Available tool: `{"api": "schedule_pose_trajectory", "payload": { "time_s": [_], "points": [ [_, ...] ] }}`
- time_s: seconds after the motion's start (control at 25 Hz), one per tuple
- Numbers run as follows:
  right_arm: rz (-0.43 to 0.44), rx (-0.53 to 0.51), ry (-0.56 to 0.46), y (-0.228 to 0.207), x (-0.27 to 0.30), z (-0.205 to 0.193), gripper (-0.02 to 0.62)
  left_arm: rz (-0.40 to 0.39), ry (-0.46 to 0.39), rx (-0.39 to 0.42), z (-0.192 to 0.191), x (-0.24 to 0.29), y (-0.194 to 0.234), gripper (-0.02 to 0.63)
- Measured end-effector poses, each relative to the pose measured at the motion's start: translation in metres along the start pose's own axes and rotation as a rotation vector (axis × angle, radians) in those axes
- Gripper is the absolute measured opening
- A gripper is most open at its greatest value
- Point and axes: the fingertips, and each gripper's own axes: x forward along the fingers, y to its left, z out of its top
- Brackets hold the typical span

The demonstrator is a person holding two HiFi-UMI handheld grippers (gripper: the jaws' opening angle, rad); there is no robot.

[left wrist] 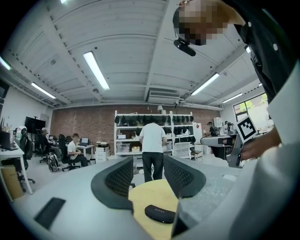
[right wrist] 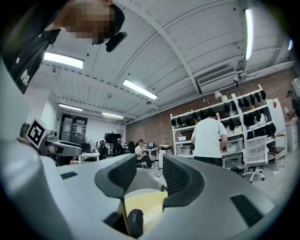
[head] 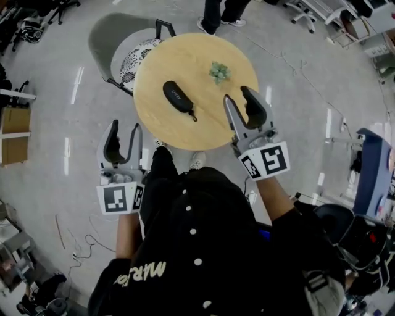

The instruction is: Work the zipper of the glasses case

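A black glasses case (head: 178,97) lies slantwise near the middle of the round wooden table (head: 160,126), its zipper pull trailing at the near end. It also shows low between the jaws as the case (left wrist: 160,213) in the left gripper view and as the case (right wrist: 135,222) in the right gripper view. My left gripper (head: 123,134) hangs open off the table's near-left edge, above the floor. My right gripper (head: 239,97) is open over the table's right part, right of the case, touching nothing.
A small green plant (head: 219,72) sits on the table's far right part. A grey chair (head: 126,46) stands behind the table at the left. A person stands beyond the table (head: 222,12). Boxes and desks line the floor around.
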Motion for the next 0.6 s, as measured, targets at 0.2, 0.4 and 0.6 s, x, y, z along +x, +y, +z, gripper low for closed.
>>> {"api": "schedule_pose_trajectory", "payload": {
  "time_s": [0.2,0.4,0.6],
  "points": [
    [-0.062,-0.011,-0.004,-0.017,0.021,-0.003,0.161,-0.058,-0.01,0.0,-0.004,0.035,0.017,0.201],
    [-0.12,-0.014,0.022,-0.028,0.046,-0.005,0.16,-0.143,0.0,0.015,0.0,0.076,0.036,0.201],
    [-0.116,-0.002,0.081,-0.033,0.069,-0.029,0.16,-0.298,0.068,0.134,-0.024,0.108,0.038,0.201]
  ]
}}
